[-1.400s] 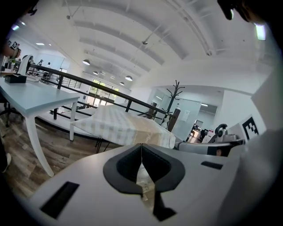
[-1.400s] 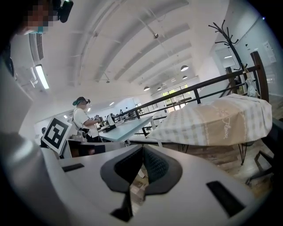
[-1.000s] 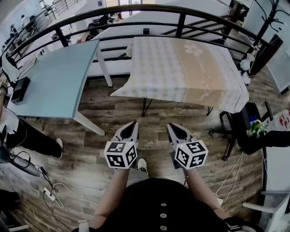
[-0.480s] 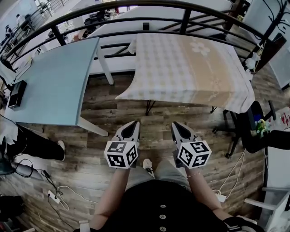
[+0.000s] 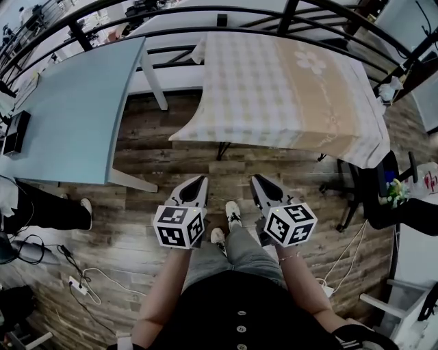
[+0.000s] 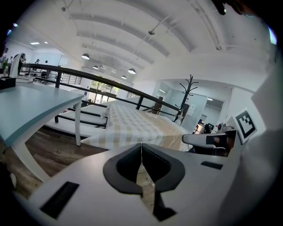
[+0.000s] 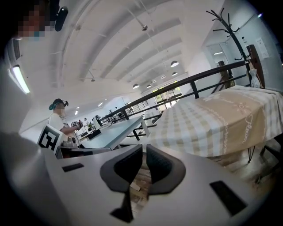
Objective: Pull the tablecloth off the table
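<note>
L gripper [image 5: 199, 180] & R gripper [image 5: 259, 180] low over floor [image 5: 137, 205], cloth [image 5: 274, 89] ahead.
Side by side, jaws together, nothing held; checked cloth spread, well apart from both; blue worktop [image 5: 75, 102] at left, rail [image 5: 286, 9] behind.

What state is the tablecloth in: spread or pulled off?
Spread. The tablecloth lies flat and smooth, its near edge and corners hanging down.

Two grippers [image 5: 200, 180], two tables [image 5: 75, 116], one tablecloth [image 5: 274, 89], one railing [image 5: 284, 17], one coat stand [image 6: 190, 90].
</note>
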